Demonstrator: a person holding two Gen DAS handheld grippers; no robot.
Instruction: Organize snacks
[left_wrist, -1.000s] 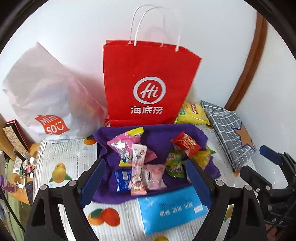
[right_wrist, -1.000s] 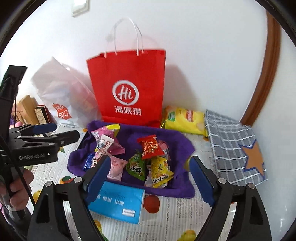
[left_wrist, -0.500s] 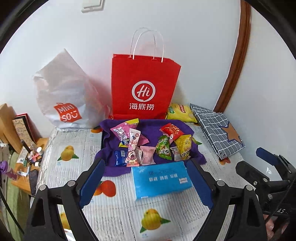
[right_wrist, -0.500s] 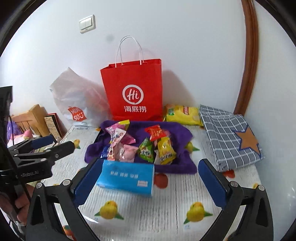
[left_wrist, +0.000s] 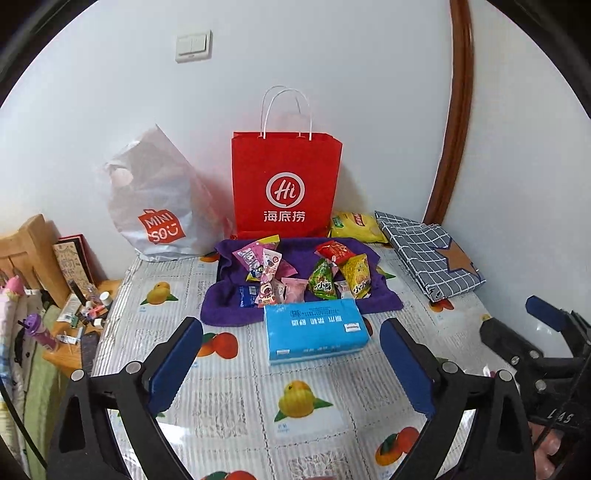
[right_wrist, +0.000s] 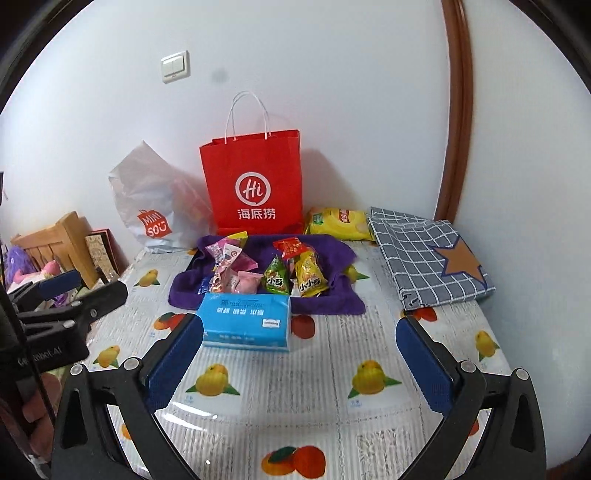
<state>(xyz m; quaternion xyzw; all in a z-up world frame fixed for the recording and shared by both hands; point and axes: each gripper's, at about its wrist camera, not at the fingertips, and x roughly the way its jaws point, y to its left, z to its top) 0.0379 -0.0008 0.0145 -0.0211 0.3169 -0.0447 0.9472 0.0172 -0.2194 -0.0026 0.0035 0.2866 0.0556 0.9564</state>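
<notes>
— Snacks (left_wrist: 303, 275) lie in a loose heap on a purple towel (left_wrist: 295, 306) near the middle of the table (left_wrist: 236, 398). What is in the pile?

— On the left, pink packets (left_wrist: 264, 264) and a small blue one (left_wrist: 246, 295); on the right, a green pouch (left_wrist: 322, 282), a yellow pouch (left_wrist: 357, 275) and a red packet (left_wrist: 335, 252) leaning on them. They overlap one another.

— And around the towel?

— A blue tissue pack (left_wrist: 314, 328) lies against its near edge. Behind it a red paper bag (left_wrist: 285, 184) stands upright against the wall, with a white plastic shopping bag (left_wrist: 155, 206) slumped to its left and a yellow chip bag (left_wrist: 356, 225) lying flat to its right. Further right rests a folded grey checked cloth (left_wrist: 430, 251) with a brown star on it. The tablecloth is printed with fruit.

— The tongs?

— The left gripper (left_wrist: 291, 363) hangs over the near part of the table, its blue pads wide apart and opening, with nothing between them. The right gripper (right_wrist: 299, 360) is spread just as wide and is empty too. Both are well short of the towel, and neither touches anything.

— Do they see each other?

— Yes: each shows at the edge of the other's view, with part of a hand on its handle.
</notes>
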